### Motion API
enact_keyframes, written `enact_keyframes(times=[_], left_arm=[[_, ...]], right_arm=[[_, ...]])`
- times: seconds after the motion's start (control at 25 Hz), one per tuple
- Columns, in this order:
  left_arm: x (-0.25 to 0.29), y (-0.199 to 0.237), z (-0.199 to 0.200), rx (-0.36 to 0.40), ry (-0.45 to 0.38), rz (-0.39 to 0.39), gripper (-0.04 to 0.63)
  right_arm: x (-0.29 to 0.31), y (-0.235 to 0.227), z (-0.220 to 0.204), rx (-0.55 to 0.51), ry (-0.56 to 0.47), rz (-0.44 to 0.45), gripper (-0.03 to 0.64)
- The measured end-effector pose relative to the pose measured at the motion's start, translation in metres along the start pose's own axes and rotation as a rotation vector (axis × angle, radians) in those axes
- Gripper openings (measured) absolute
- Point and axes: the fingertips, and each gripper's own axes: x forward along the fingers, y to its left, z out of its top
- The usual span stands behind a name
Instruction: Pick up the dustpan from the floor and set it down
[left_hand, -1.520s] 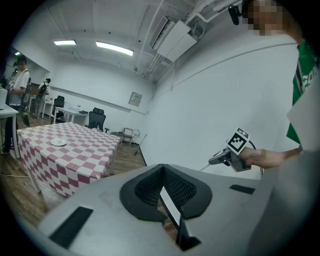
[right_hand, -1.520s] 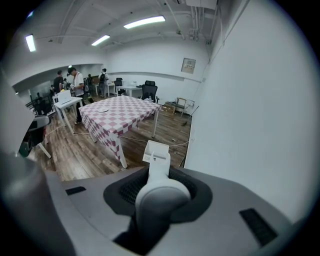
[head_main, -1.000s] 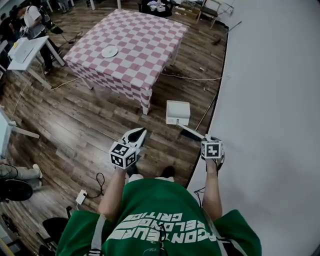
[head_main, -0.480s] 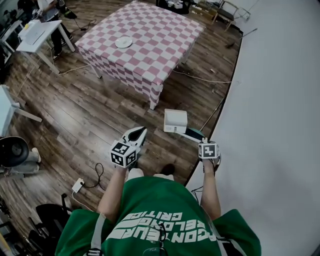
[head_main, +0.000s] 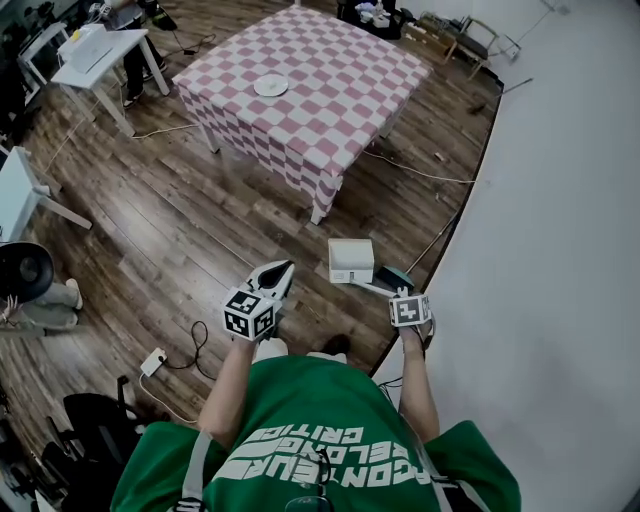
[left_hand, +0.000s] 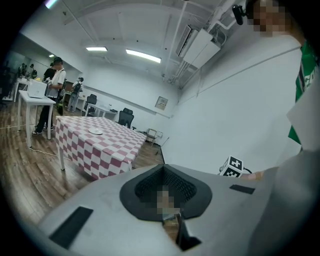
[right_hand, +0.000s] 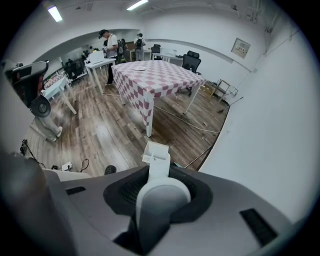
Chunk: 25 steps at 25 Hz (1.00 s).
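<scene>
Clamped the dustpan (head_main: 352, 260) by its handle in the right gripper (right_hand: 159, 182) jaws, over the floor (head_main: 200, 230); left gripper (head_main: 278, 270) jaws together, empty. Risked swinging into the nearby wall (head_main: 560, 250) if lowered hastily.

White dustpan (head_main: 352, 261), pink-and-white checked tablecloth (head_main: 310, 90)

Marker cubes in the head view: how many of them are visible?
2. One cube sits on the left gripper; the other sits on the right gripper, which holds the dustpan. None looks hidden.
</scene>
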Motion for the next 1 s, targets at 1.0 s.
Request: enact_keyframes(times=[1.0], left_arm=[[-0.009,0.036,-0.002,-0.027,-0.017,0.031,0.003]], right_arm=[[0.067,0.089,0.04,-0.161,0.085,0.083,0.12]])
